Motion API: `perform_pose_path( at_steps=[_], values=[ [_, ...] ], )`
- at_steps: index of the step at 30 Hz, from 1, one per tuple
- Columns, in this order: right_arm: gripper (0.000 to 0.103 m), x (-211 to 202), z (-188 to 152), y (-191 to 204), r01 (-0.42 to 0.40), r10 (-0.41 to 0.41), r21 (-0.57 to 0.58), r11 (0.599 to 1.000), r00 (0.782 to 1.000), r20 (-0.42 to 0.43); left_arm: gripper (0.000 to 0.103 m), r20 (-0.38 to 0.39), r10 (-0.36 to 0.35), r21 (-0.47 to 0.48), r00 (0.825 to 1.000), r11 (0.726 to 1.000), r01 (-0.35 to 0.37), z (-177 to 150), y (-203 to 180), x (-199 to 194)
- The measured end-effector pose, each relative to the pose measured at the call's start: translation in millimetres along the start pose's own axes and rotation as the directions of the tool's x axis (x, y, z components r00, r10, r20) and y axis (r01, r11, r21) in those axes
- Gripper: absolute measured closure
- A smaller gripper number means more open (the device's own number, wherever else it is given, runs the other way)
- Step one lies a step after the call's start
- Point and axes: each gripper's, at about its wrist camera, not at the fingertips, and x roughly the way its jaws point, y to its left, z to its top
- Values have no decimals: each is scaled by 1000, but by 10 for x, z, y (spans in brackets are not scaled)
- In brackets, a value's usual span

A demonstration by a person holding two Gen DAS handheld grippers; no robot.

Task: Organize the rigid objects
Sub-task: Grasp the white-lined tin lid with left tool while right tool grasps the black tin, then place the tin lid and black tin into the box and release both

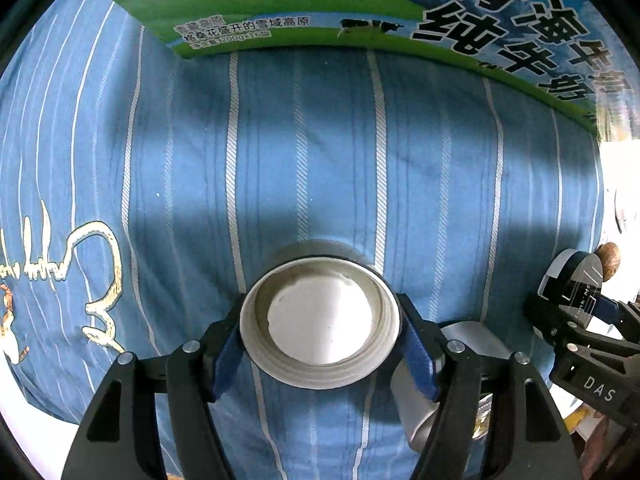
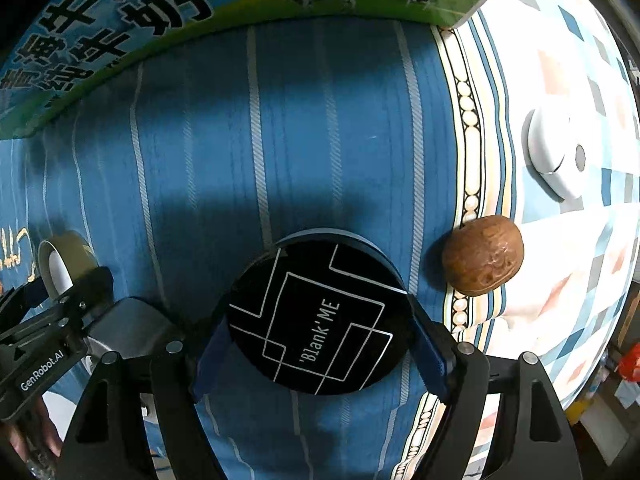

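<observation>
Now, both tongs: pointing down over the blue striped cloth, each straddling a round object.
Left tongs: left gripper narrowed around a white round plastic lid lying open side up; blue pads sit right at its rim on both sides. Reads as a grip, though firm pressure is hard to confirm.
Right tongs: right gripper set wide around a black round compact case with white line pattern and 'Blank'ME lettering; pads meet its edge on either side, so it looks gripped across its full width.
Beside left tongs: grey metal cylinder lying on its side, just beside the right-hand finger and partly hidden by it.
Near right tongs: brown walnut-like shell at the cloth's patterned border, close to the compact but apart from it.
Further out: white round gadget on the checked sheet; green-and-blue printed milk carton box along the far edge.
Step in hand: picking up, both items at the cloth.
Next move, judged: lift both straight up and carry toward the carton box, likely the destination; the shallow rim of the lid could slip.
</observation>
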Motion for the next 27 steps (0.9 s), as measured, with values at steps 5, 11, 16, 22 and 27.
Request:
perform_pose_path(
  at_steps=[5, 11, 16, 22, 27],
  values=[
    [22, 109, 102, 12, 27, -27, -4, 1000, 1000, 7, 40, 21, 6, 9, 1000, 1000, -6, -40, -45, -69],
    [26, 85, 87, 135, 36, -35, -21, 999, 999, 19, 41, 40, 16, 14, 999, 1000, -16, -112, -76, -139],
    [26, -28, 50, 198, 36, -35, -53, 998, 999, 36, 41, 64, 16, 15, 998, 1000, -17, -153, -76, -312],
    [26, -406, -60, 300, 19, -10, -94, 995, 995, 95, 41, 114, -21, 0, 993, 1000, 21, -240, -10, -673],
    [26, -842, -125, 416, -2, 23, -140, 990, 988, 152, 41, 177, -69, 19, 982, 998, 67, -352, -55, -1127]
  ],
)
